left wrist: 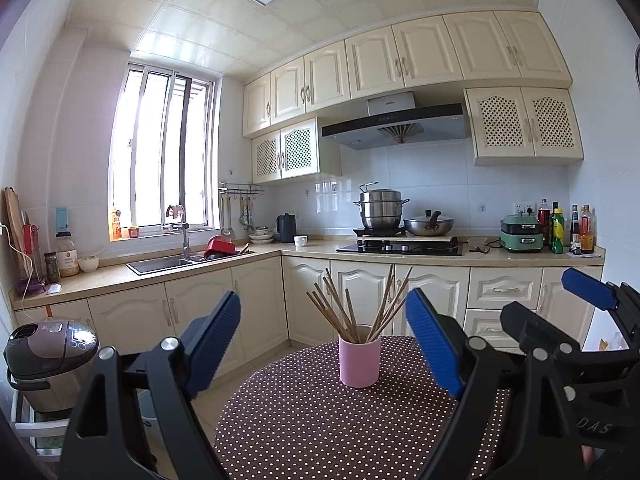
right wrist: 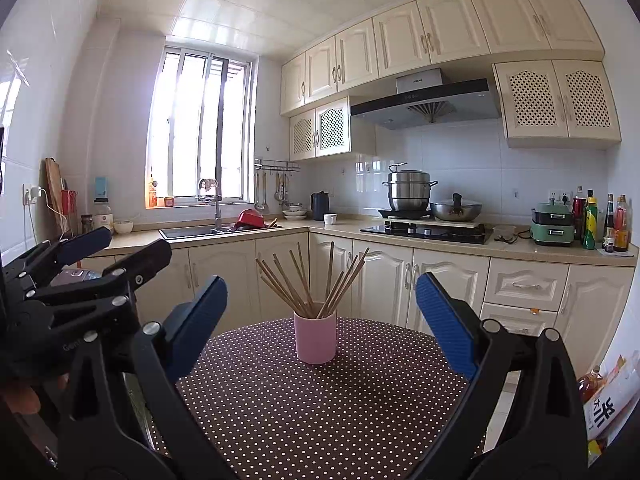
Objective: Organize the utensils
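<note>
A bundle of brown wooden chopsticks [left wrist: 357, 307] stood fanned out in a pink cylindrical cup [left wrist: 359, 361], which rested upright toward the far side of a round table covered in brown white-dotted cloth [left wrist: 320, 420]. The left gripper [left wrist: 323, 344], with blue ribbed pads, was held wide apart short of the cup, grasping nothing. The right gripper [right wrist: 321, 322] likewise stood spread and empty, just beside the left. Cream cabinets [right wrist: 384, 276] and a black gas hob [right wrist: 426, 233] lay beyond.

Pink cup [left wrist: 359, 361] upright on dotted table [left wrist: 320, 420], wooden chopsticks [left wrist: 356, 304] fanned out inside
</note>
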Action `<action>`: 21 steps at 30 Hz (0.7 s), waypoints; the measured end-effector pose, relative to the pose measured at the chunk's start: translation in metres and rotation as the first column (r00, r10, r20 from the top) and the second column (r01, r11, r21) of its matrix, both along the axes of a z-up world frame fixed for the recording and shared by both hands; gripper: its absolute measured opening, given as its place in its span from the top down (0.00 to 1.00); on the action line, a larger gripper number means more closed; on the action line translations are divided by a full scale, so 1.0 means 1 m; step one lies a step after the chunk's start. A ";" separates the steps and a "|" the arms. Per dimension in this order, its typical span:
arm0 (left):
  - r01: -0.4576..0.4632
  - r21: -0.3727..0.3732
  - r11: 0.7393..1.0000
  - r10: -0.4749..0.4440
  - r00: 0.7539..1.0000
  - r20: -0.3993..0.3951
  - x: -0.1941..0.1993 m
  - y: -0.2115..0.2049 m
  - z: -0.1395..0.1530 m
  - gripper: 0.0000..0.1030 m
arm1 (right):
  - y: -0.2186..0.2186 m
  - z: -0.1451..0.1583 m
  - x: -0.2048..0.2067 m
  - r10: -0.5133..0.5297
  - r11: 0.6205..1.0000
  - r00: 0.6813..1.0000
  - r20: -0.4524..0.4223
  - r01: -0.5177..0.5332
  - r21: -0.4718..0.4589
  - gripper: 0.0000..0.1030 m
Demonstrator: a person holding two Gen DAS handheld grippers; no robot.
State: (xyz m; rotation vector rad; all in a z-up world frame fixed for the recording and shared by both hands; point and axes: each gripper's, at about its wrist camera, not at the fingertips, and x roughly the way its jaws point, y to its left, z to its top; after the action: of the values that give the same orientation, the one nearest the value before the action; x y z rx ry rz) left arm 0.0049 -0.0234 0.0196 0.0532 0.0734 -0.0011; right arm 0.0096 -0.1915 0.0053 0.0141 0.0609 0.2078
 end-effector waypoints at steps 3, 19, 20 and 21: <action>-0.002 0.002 1.000 0.002 1.000 0.000 0.000 0.000 0.000 0.19 | 0.000 -0.001 0.000 0.000 1.000 1.000 -0.001 0.000 0.001 0.09; -0.003 0.003 1.000 0.003 1.000 -0.007 0.000 0.000 -0.002 0.19 | 0.000 -0.003 -0.001 0.000 1.000 1.000 -0.015 0.000 0.007 0.09; -0.003 0.003 1.000 0.003 1.000 -0.007 0.000 0.000 -0.002 0.19 | 0.000 -0.003 -0.001 0.001 1.000 1.000 -0.015 -0.001 0.008 0.09; -0.003 0.003 1.000 0.003 1.000 -0.006 0.000 0.000 -0.002 0.19 | 0.000 -0.002 0.000 0.001 1.000 1.000 -0.016 -0.001 0.009 0.09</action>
State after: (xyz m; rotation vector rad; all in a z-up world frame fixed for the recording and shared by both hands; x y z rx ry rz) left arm 0.0048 -0.0237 0.0173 0.0558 0.0797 0.0017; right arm 0.0093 -0.1920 0.0030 0.0245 0.0761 0.2088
